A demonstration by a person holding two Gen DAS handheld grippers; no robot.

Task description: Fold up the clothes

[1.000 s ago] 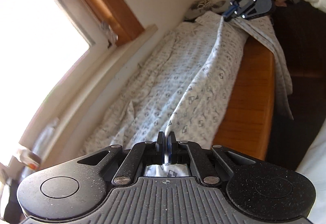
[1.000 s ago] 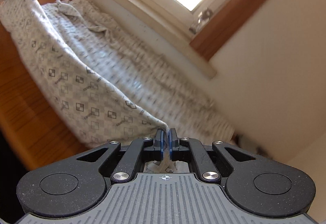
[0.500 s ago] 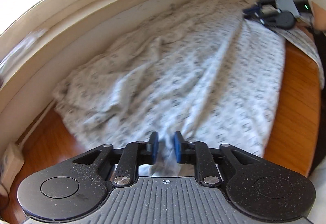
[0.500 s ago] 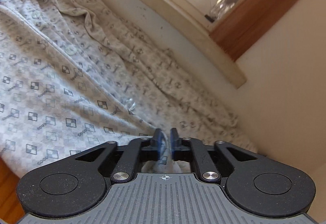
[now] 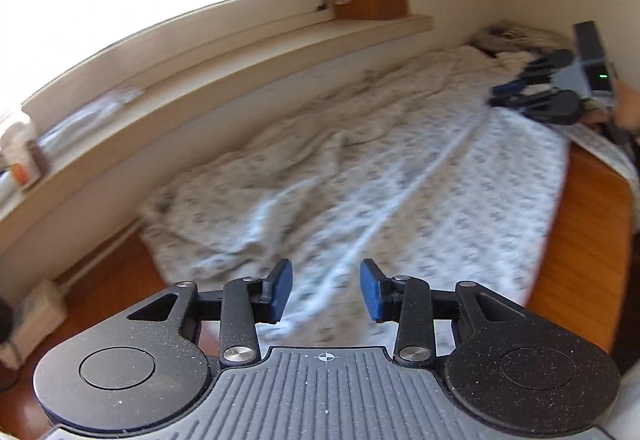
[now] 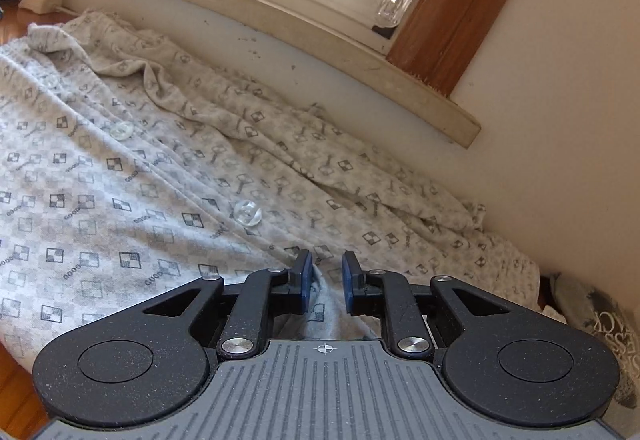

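Observation:
A white shirt (image 5: 400, 180) with a grey checker print and clear buttons (image 6: 248, 214) lies spread on the wooden table (image 5: 588, 240) below the window. My left gripper (image 5: 325, 280) hovers over its near edge. Its jaws are opening, with only a loose ridge of cloth under the gap and no pad touching it. My right gripper (image 6: 325, 272) sits at the other end of the shirt (image 6: 120, 180). Its jaws are opening too, and a fold of fabric stands between the pads without being pinched. The left wrist view also shows the right gripper (image 5: 500, 96) far right, held by a hand (image 5: 628, 108).
A cream window sill (image 5: 240, 72) runs along the wall behind the shirt, carrying a jar (image 5: 20, 156) and a clear glass piece (image 6: 398, 2). A power strip (image 6: 40, 2) lies at one table end, a dark printed cloth (image 6: 612, 332) at the other. Bare wood shows along the near edge (image 6: 12, 372).
Both grippers came down and laid the raised shirt edge flat on the table. Both jaws, shut on the fabric a second ago, have opened and let it go.

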